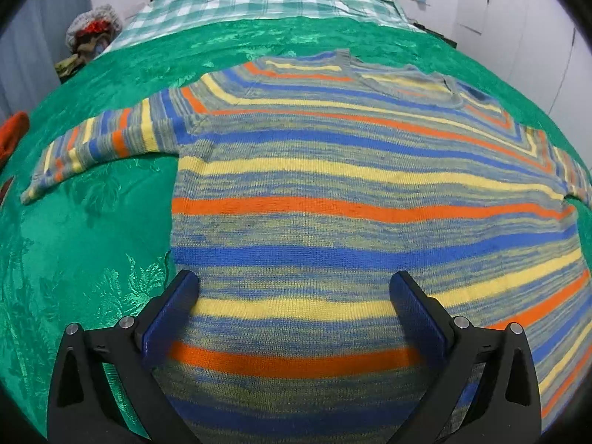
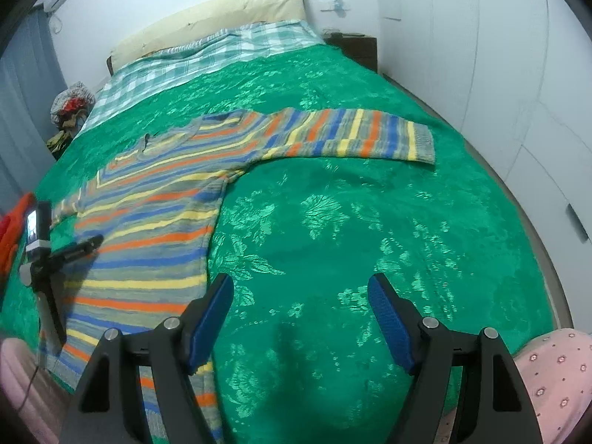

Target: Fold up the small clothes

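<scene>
Where white walls [image 2: 444, 55] close in, a green bedspread [image 2: 333, 222] carries the striped sweater [image 1: 333, 185].

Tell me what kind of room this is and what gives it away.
Most likely a bedroom. The striped sweater lies spread on a bed with a green bedspread, a checked blanket toward the head, and a cream pillow against the wall. White wardrobe-like doors run along one side.

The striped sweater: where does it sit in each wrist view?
Left wrist: striped sweater fills the centre and right, ahead of the open left gripper.
Right wrist: it lies left of centre, one sleeve reaching right.
Shared landmark: the checked blanket at the far end of the bed.
</scene>
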